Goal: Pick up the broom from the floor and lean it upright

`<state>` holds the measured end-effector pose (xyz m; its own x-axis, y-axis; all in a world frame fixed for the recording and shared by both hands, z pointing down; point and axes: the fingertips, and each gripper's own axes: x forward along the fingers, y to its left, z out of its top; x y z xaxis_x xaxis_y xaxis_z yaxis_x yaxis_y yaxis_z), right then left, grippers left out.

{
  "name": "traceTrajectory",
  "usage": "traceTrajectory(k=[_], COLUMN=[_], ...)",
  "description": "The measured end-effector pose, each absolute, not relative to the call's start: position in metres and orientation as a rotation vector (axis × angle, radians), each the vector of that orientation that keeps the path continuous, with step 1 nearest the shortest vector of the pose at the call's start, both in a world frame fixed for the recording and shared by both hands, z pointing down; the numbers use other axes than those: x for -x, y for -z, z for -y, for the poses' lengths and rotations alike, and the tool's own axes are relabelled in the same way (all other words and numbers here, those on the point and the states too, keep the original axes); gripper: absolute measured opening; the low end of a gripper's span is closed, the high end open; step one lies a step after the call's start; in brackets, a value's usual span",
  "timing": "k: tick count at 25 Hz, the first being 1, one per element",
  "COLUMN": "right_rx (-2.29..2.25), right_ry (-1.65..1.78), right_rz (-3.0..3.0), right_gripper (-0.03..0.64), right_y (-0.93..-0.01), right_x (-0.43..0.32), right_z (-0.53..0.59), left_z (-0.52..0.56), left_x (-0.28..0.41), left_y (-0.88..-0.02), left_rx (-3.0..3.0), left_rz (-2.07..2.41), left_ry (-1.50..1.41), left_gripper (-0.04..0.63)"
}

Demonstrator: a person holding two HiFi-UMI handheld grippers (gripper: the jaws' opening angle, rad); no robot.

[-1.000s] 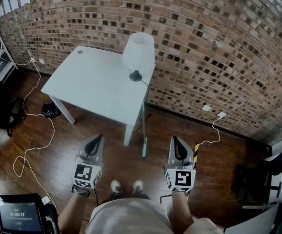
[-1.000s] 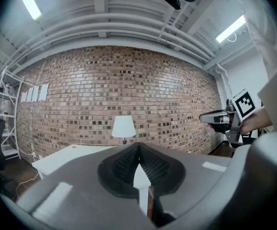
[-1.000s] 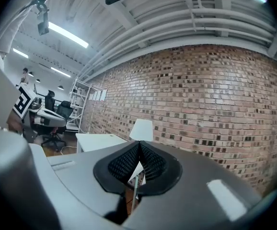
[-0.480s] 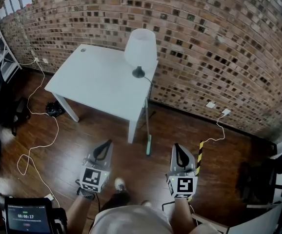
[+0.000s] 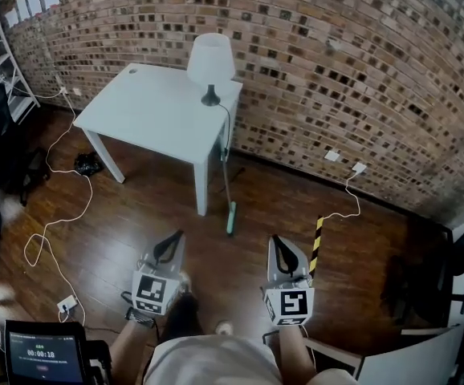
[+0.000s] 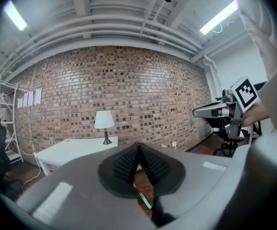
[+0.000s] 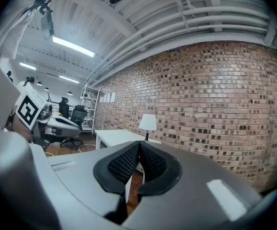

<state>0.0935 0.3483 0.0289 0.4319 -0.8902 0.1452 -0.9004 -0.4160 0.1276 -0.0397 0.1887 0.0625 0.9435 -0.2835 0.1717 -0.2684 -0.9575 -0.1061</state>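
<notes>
- Brick wall (image 5: 336, 70) at the back, white table (image 5: 148, 115) pushed against it, lamp (image 5: 210, 58) on the table's far corner.
- Broom (image 5: 228, 179) is already off the floor. It stands steeply upright at the table's right corner, with the teal head down on the wood floor (image 5: 136, 215).
- The handle top is thin and partly lost against the table edge, so it probably leans on the table, but it could be the wall.
- Left gripper (image 5: 171, 245): jaws clenched, nothing between the pads.
- Right gripper (image 5: 281, 247): jaws also pressed together and empty.
- Change over the last second: table and broom have shifted up and left in the head view, and the gap from the broom head to both grippers has grown. The person is backing off.
- My read is that the lean is done and this is the retreat. The only risk left is the broom sliding.
</notes>
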Motion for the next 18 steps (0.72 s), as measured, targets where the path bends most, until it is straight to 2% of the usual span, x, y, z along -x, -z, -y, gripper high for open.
traceTrajectory(k=[9,18], right_rx=[-2.506,-2.499], right_ry=[-0.166,-0.174], right_rz=[1.596,1.616], right_gripper=[0.012,0.012], right_y=[-0.046,-0.036], right_x=[-0.068,-0.042], right_z=[-0.456,-0.454], left_z=[-0.286,-0.291], left_x=[0.094,0.106], left_y=[-0.063,-0.053], left_rx=[2.99,2.998], left_rz=[-0.539,-0.503], left_ry=[0.331,0.324], left_gripper=[0.001,0.002])
